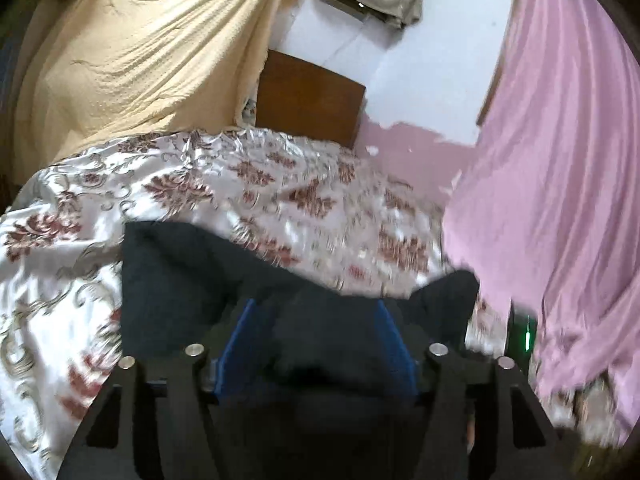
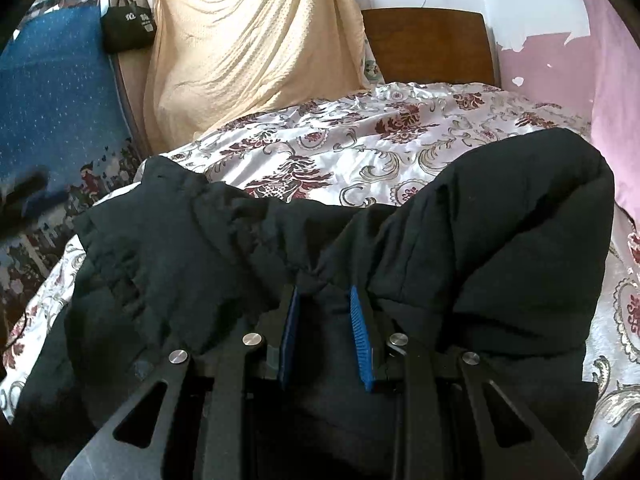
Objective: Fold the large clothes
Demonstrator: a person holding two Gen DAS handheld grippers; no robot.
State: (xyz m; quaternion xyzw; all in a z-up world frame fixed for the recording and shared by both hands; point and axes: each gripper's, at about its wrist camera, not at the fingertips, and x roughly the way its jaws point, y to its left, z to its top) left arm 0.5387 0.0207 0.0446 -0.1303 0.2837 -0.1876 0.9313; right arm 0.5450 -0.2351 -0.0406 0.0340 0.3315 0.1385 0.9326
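The right hand-held gripper [image 2: 323, 300] pinches the dark padded jacket [image 2: 500, 240], which also lies under the wide-open left hand-held gripper [image 1: 316, 312], on a floral bed [image 2: 360, 140] beside pink curtains [image 1: 560, 160].

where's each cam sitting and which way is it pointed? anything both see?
Left wrist: on the left gripper, looking forward and down over the dark jacket on the floral bedspread to the wooden headboard; blue pads apart.
Right wrist: on the right gripper, looking down along pads pinching a jacket fold, bedspread beyond; blue cloth at left.
Shared: jacket, bedspread, headboard, beige drape, pink curtain.
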